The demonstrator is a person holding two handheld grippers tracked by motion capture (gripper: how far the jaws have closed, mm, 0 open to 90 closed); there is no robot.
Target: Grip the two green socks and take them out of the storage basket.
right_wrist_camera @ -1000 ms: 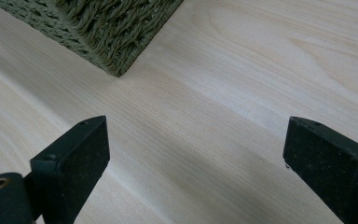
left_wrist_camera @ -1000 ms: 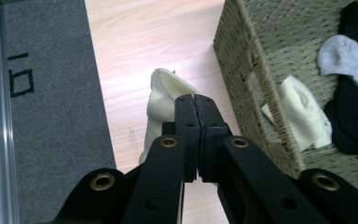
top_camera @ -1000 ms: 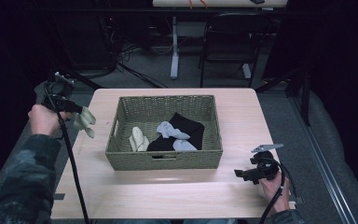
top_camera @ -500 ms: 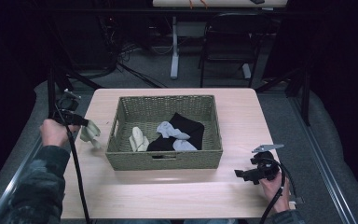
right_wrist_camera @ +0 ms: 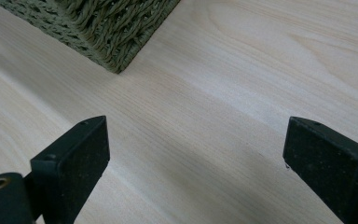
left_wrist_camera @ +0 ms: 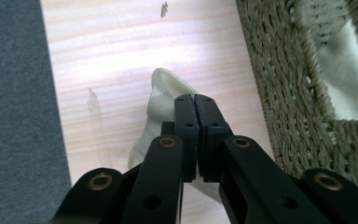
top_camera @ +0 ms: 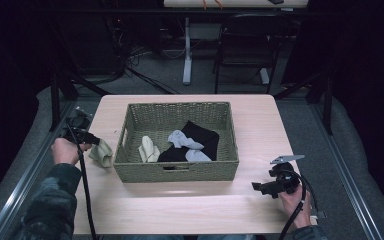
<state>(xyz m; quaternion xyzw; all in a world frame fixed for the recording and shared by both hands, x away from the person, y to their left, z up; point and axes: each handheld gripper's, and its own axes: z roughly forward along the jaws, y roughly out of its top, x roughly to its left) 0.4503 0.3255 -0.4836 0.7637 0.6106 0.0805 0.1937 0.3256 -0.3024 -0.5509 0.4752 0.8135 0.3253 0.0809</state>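
At the bottom centre of the frame the left tool [left_wrist_camera: 196, 100] has its two black jaws pressed together on a pale cream sock [left_wrist_camera: 161, 100] that lies on the light wooden worktop [left_wrist_camera: 121, 51], with a woven basket [left_wrist_camera: 284, 84] along the right edge and grey floor [left_wrist_camera: 14, 116] at the left.

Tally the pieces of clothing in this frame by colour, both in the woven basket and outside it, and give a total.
Cream socks: 2, one held by the left gripper on the table beside the woven olive basket, cream sock; one inside, cream sock in the basket.
Light grey-blue socks: 2, and.
Black garment: 1.
Total: 5.
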